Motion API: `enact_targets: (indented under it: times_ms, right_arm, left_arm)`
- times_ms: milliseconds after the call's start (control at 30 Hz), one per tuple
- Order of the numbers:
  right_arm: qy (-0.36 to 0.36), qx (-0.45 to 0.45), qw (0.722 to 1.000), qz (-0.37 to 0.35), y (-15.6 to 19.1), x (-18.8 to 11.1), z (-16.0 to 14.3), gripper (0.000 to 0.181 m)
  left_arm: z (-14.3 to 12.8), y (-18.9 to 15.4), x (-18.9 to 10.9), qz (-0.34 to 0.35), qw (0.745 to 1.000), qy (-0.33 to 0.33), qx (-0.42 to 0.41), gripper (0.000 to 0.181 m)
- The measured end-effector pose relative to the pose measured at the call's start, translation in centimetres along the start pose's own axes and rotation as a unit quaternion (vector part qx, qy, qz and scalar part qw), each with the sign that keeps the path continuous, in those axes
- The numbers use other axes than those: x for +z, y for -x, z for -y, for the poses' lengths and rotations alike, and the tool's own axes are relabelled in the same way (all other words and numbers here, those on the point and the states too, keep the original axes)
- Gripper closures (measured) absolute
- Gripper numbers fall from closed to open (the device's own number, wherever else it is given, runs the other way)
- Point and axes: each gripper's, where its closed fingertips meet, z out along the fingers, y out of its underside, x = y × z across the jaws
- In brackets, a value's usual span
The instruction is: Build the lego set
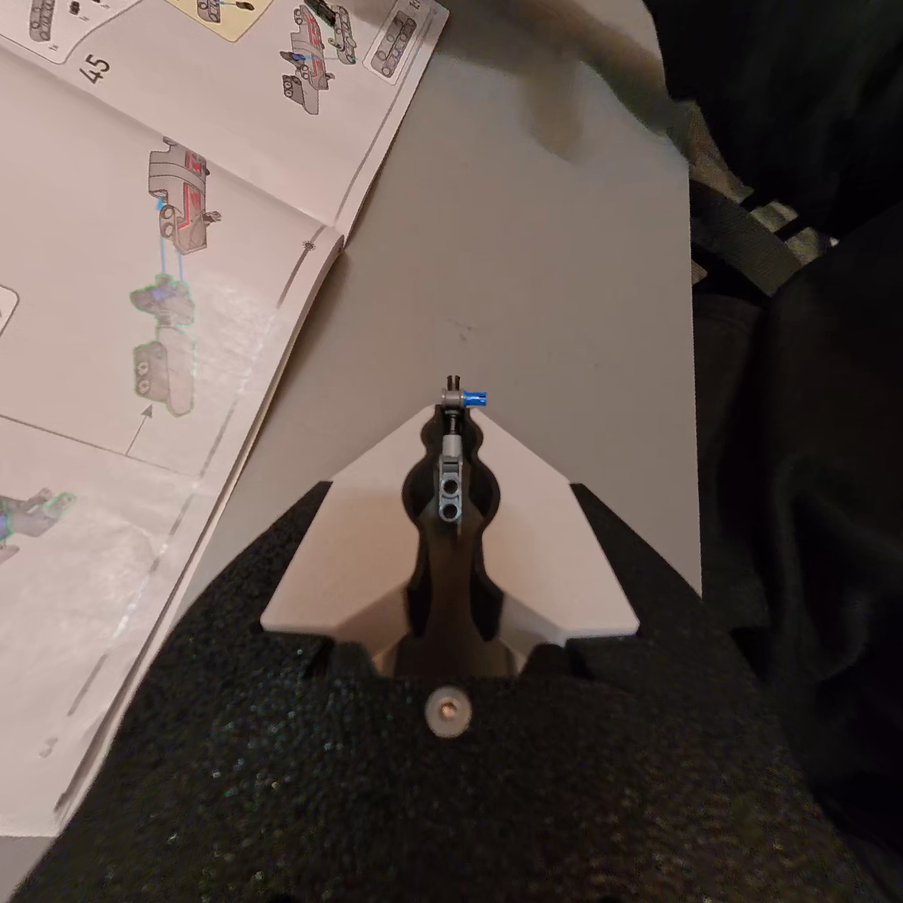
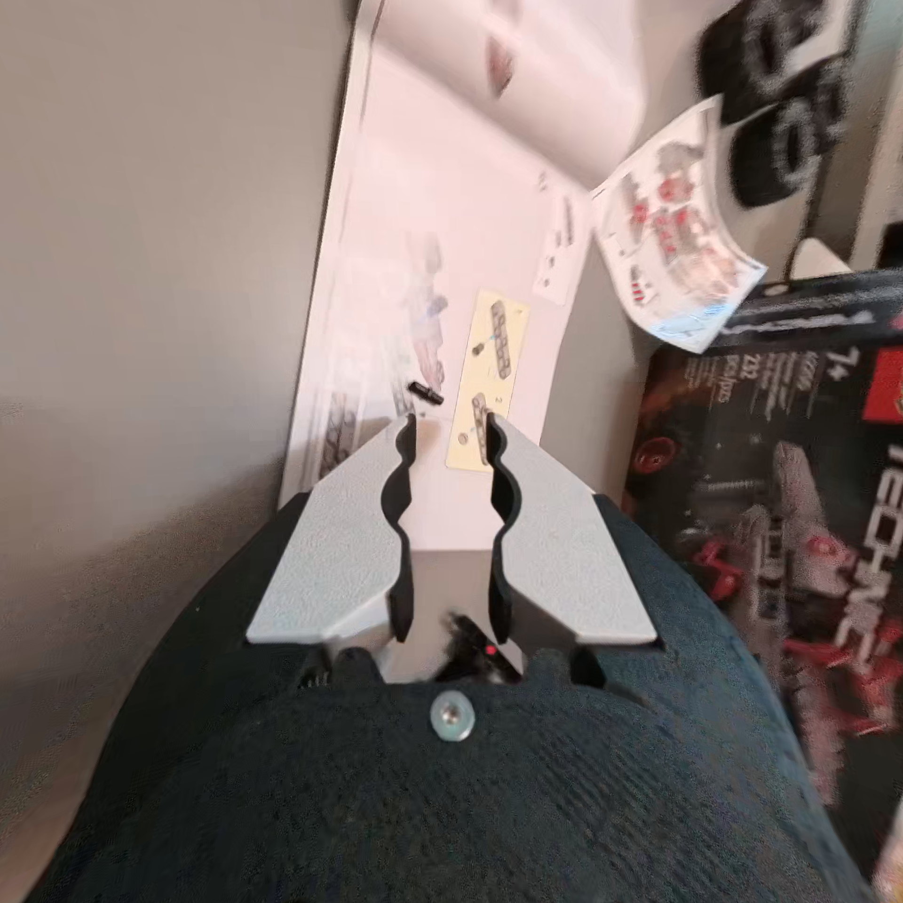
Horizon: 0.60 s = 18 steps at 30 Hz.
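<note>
My left gripper [image 1: 452, 415] is shut on a small grey lego assembly [image 1: 450, 481]. The assembly has two round holes, a black axle and a blue pin [image 1: 475, 397] that sticks out to the right past the fingertips. It hangs above the grey table [image 1: 513, 244]. My right gripper [image 2: 449, 421] is open and empty, above the open instruction booklet [image 2: 440, 205]. A small black lego pin [image 2: 425, 392] lies on the booklet just beyond and left of its fingertips. The right wrist view is blurred.
The instruction booklet [image 1: 146, 244] lies open at the left of the left wrist view. The table's right edge [image 1: 691, 391] drops to dark fabric. In the right wrist view, a sticker sheet [image 2: 674, 244], the set's box [image 2: 782, 464] and black tyres [image 2: 777, 97] sit at the right. One gripper's finger ends stand about 20 centimeters off the other's.
</note>
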Motion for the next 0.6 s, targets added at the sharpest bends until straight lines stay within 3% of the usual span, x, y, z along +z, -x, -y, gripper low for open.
enact_targets:
  times_ms: [33, 167, 267, 467, 600]
  right_arm:
    - [0.034, -0.038, 0.999, 0.019, 0.0, 0.4, -0.6, 0.154]
    - [0.043, -0.151, 0.985, 0.077, 0.5, 1.3, 0.1, 0.173]
    - [0.045, -0.191, 0.975, 0.108, 0.7, 1.7, 0.1, 0.171]
    - [0.056, -0.201, 0.964, 0.164, 1.1, 2.0, -0.3, 0.174]
    - [0.056, -0.147, 0.965, 0.208, 1.3, 1.9, -0.5, 0.178]
  left_arm:
    - [0.0, 0.0, 0.0, -0.001, 1.0, 0.0, 0.0, 0.176]
    - [-0.1, -0.1, 0.0, -0.004, 1.0, 0.002, 0.004, 0.176]
    - [-0.1, -0.2, 0.0, -0.006, 1.0, 0.002, 0.003, 0.177]
    - [-0.1, -0.3, 0.0, -0.011, 1.0, 0.003, 0.003, 0.177]
    - [-0.1, -0.3, 0.0, -0.015, 1.0, 0.002, -0.001, 0.176]
